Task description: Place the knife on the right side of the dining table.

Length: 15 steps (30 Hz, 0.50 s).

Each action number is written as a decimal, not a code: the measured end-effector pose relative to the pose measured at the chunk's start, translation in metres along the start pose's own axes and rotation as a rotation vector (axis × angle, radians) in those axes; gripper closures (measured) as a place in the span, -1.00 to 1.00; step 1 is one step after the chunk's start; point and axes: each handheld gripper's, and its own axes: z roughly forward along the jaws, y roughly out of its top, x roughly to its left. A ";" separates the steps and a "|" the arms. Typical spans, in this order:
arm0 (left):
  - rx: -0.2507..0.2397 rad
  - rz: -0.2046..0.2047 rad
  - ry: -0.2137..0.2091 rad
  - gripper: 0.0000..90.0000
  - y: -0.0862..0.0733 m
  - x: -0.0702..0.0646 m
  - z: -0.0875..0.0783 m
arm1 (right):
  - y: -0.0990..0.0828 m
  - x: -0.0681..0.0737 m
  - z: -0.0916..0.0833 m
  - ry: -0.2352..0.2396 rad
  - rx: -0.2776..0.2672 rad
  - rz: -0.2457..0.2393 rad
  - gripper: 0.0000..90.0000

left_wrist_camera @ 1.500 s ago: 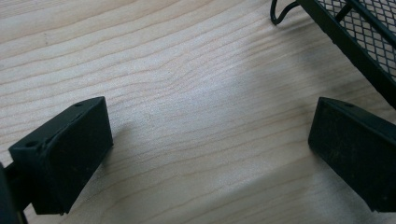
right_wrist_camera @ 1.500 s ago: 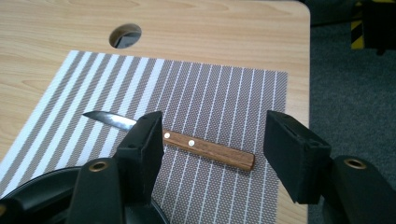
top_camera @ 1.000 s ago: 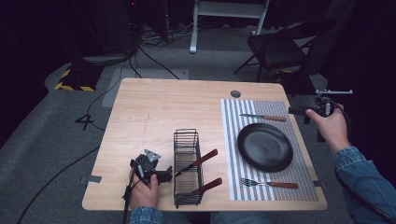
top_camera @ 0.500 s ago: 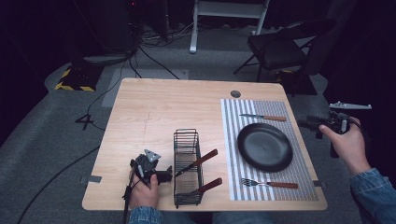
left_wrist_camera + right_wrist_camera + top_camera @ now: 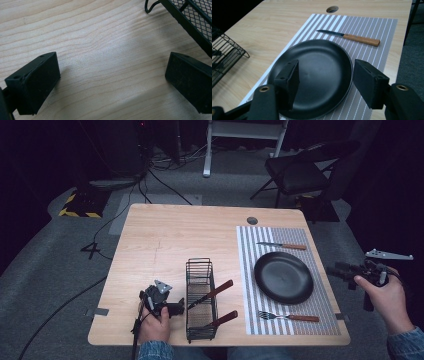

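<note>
Okay, right tongs [image 5: 334, 270] hang apart off the counter's right edge; next, probably the fork [image 5: 288, 316]. Left tongs [image 5: 181, 308] apart too.

No text, label, brand or number can be read anywhere in these views. The only sign-like marking is the yellow-and-black hazard striping [image 5: 76, 206] on a low object on the floor, far left of the tabletop [image 5: 190, 230]; it carries no letters. The striped placemat [image 5: 250, 250] bears plain lines only, and the black plate [image 5: 283, 277] on it, the knife [image 5: 350, 37] with the wooden handle and the fork [image 5: 289, 317] show no maker's mark that can be made out. The wire rack [image 5: 201, 297] is likewise unmarked.
</note>
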 end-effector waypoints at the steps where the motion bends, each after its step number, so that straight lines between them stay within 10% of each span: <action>1: -0.001 -0.001 0.000 -1.00 0.000 0.000 0.000 | -0.003 0.000 -0.001 -0.004 0.005 -0.003 -0.15; 15: -0.001 -0.001 -0.001 -1.00 0.000 0.000 0.000 | -0.043 -0.001 0.004 -0.030 0.044 -0.105 -0.17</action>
